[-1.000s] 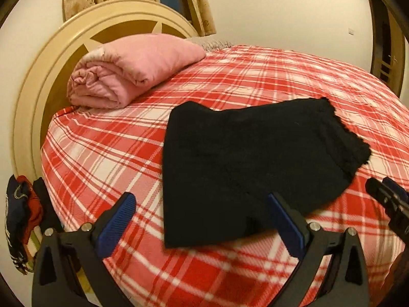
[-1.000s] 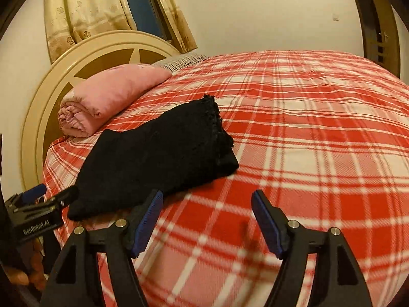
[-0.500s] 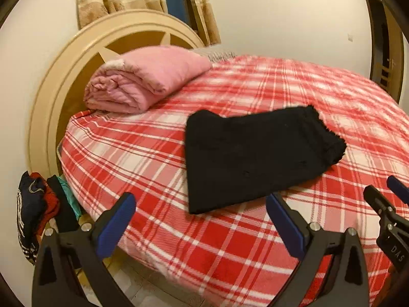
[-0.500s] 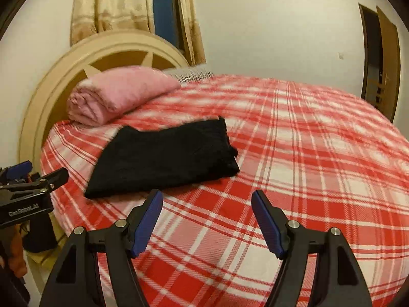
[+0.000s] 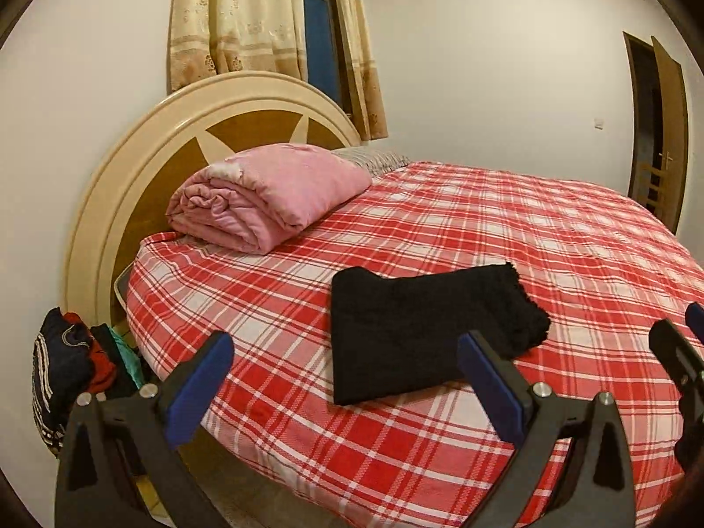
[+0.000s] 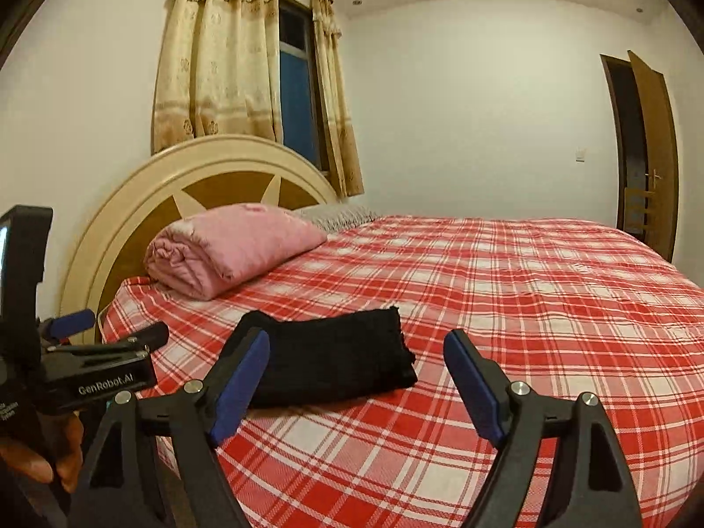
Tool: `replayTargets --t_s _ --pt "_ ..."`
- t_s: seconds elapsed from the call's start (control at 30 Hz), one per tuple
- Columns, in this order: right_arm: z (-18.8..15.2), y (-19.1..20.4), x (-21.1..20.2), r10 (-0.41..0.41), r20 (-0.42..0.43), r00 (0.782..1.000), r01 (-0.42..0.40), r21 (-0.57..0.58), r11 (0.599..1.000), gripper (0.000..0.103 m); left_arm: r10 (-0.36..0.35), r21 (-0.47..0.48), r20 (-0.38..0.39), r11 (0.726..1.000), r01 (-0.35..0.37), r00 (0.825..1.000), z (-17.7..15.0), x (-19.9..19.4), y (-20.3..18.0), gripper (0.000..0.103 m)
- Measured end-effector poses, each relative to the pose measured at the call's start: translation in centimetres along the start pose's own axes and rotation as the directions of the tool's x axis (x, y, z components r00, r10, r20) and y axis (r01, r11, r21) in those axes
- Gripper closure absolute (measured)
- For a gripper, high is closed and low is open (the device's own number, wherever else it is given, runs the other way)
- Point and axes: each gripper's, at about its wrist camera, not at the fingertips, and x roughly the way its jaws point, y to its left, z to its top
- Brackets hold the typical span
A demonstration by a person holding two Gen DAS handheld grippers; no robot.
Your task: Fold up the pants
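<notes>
The black pants (image 5: 422, 325) lie folded into a flat rectangle near the front edge of the red plaid bed (image 5: 506, 229); they also show in the right wrist view (image 6: 334, 361). My left gripper (image 5: 343, 374) is open and empty, held back from the bed and above its edge. My right gripper (image 6: 356, 369) is open and empty, also pulled back from the pants. The left gripper also shows at the left of the right wrist view (image 6: 110, 330), and the right gripper at the right edge of the left wrist view (image 5: 682, 334).
A rolled pink quilt (image 5: 268, 198) lies by the round cream headboard (image 5: 132, 167). Piled clothes (image 5: 75, 361) sit on the floor left of the bed. Curtains and a window (image 6: 246, 53) stand behind. A brown door (image 6: 647, 149) is at the far right.
Both grippers have drawn back and up from the bed. The folded pants stay where they were and look smaller and farther off.
</notes>
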Motion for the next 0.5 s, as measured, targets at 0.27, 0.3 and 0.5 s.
replayTargets --t_s 0.27,0.3,0.5 --pt "0.3 -0.63 -0.23 -0.008 0.013 1.0 0.008 0.026 1.0 0.02 0.011 0.01 -0.014 1.0 -0.011 1.0 -0.16 0.05 -0.18 0.0" --pt "0.33 -0.61 -0.3 -0.007 0.016 1.0 0.007 0.025 1.0 0.02 0.013 0.012 -0.016 1.0 -0.013 1.0 -0.18 0.09 -0.21 0.0" --pt "0.33 -0.56 -0.57 -0.008 0.025 1.0 0.007 0.022 1.0 0.02 0.017 0.011 -0.019 1.0 -0.017 1.0 -0.15 0.03 -0.16 0.0"
